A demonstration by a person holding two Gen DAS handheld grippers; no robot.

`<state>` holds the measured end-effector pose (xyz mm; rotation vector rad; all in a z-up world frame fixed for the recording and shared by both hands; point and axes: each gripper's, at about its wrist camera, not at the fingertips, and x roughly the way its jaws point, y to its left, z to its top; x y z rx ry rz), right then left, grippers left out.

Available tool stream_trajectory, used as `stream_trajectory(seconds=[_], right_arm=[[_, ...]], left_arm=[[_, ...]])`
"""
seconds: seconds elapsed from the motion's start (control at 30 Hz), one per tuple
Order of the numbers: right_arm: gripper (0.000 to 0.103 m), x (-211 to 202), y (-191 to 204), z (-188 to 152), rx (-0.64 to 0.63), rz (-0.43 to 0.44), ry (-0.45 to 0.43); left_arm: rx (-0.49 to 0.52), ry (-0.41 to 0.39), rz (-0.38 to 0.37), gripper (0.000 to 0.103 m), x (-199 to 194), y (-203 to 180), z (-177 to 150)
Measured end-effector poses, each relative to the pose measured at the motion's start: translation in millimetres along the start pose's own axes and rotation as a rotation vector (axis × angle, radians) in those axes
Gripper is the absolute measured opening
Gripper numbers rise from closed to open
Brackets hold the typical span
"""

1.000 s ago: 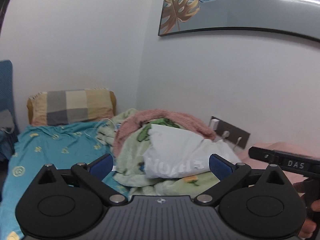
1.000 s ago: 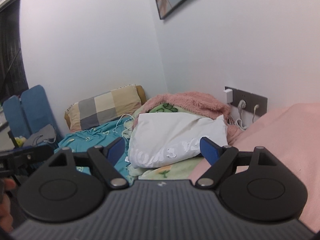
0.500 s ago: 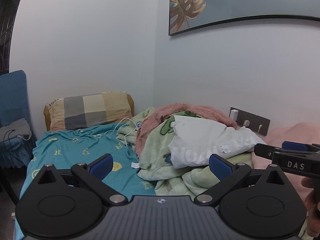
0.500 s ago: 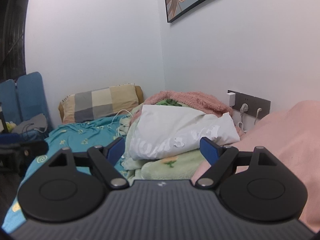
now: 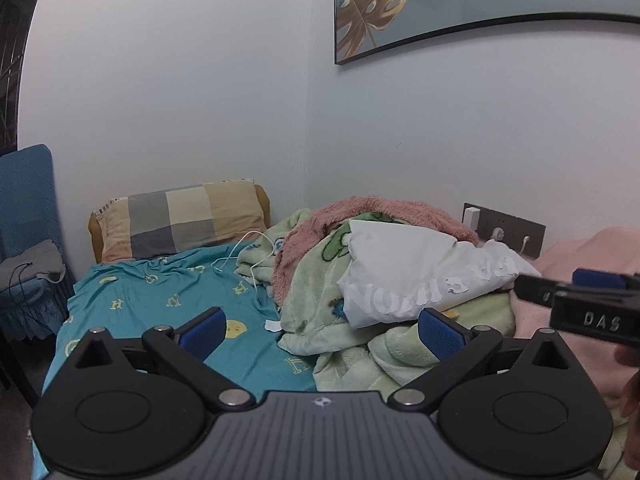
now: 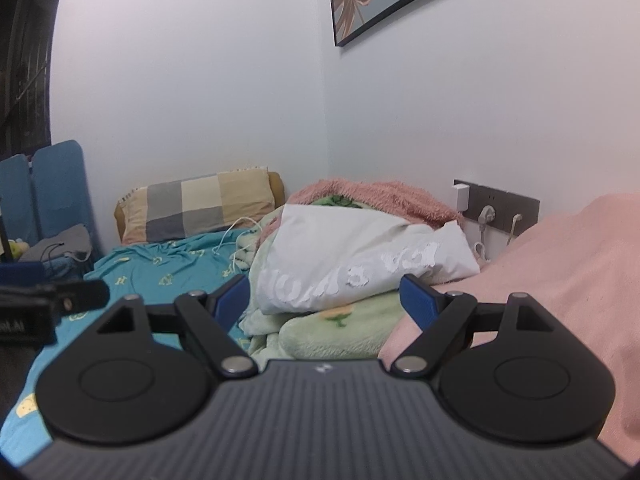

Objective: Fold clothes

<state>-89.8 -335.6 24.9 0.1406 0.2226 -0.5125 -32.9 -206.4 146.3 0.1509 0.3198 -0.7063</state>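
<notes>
A white garment with pale lettering [image 5: 416, 276] [image 6: 352, 258] lies crumpled on a heap of light green and pink blankets [image 5: 320, 276] [image 6: 332, 322] against the wall on the bed. My left gripper [image 5: 320, 330] hangs open in front of the heap, apart from it, with nothing between its blue pads. My right gripper [image 6: 324, 300] is open too, short of the garment, its pads empty. Each gripper shows at the edge of the other's view: the right one [image 5: 580, 304] at the right, the left one [image 6: 44, 300] at the left.
A teal patterned sheet [image 5: 168, 304] covers the bed, with a checked pillow [image 5: 180, 220] at its head. White charger cables [image 5: 244, 256] trail over the sheet. A pink blanket [image 6: 560, 280] rises at the right. Wall sockets [image 6: 496, 210] and a blue chair [image 5: 28, 220] flank the bed.
Both grippers have sunk and swung left across the bed, so more teal sheet and the pillow show. The jaws of both have stayed open and empty.
</notes>
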Motion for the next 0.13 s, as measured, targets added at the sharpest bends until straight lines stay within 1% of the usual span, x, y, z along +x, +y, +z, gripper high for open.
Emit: stream_trajectory(seconds=[0.13], right_arm=[[0.084, -1.2, -2.5, 4.1, 0.003, -0.006, -0.011]], left_arm=[[-0.002, 0.006, -0.003, 0.103, 2.5, 0.3, -1.3]])
